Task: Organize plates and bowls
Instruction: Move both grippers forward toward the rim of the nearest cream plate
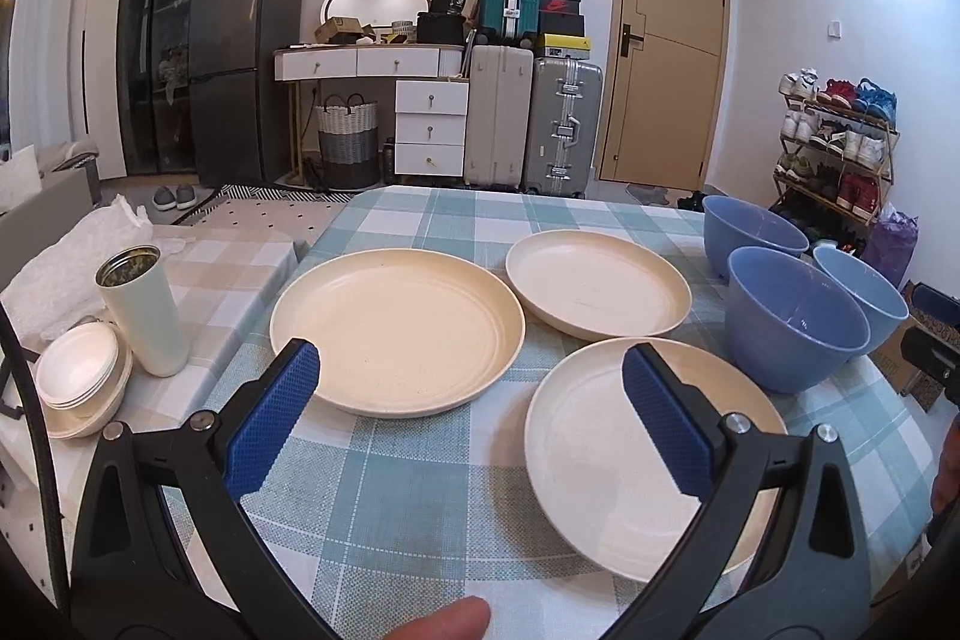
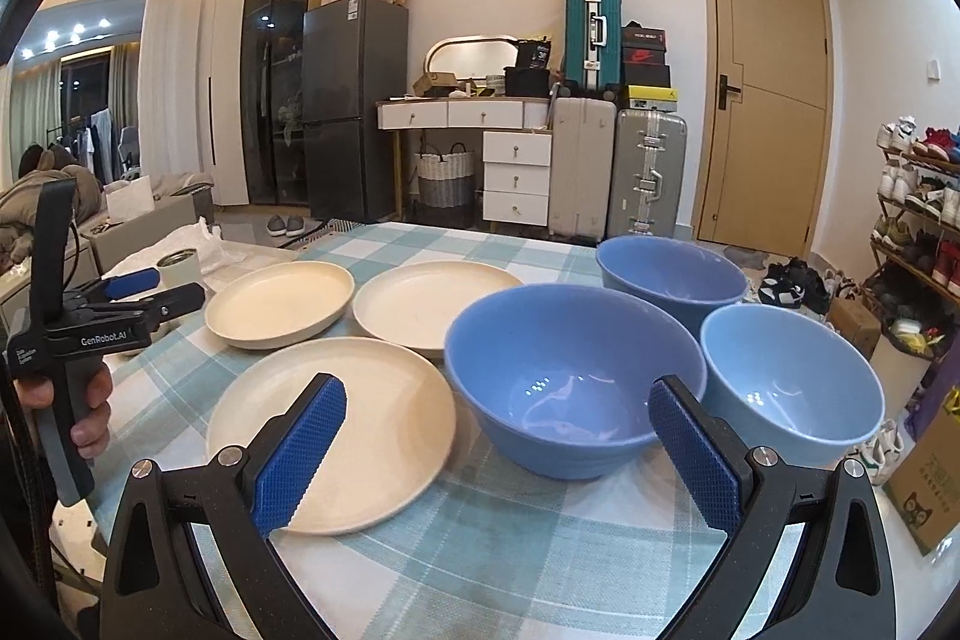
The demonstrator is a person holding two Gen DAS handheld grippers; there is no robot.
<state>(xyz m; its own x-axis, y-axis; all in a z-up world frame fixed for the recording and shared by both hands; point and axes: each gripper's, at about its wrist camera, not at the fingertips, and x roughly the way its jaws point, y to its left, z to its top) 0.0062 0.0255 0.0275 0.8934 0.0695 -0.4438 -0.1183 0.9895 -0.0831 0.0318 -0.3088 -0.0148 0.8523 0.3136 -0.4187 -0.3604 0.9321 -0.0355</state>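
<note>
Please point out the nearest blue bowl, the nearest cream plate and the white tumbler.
nearest blue bowl (image 2: 570, 388): right wrist view, inner floor.
nearest cream plate (image 2: 384, 418): right wrist view, flat centre.
white tumbler (image 1: 147, 322): left wrist view, outer side wall.

Left gripper (image 1: 471, 370) hangs over the checked tablecloth (image 1: 384, 508), blue pads spread wide with nothing between them. Three cream plates lie flat: one centre (image 1: 396, 325), one behind it to the right (image 1: 597, 283), one lower right (image 1: 600, 460) (partly under the right pad). Three blue bowls (image 1: 792, 319) cluster at right.
</note>
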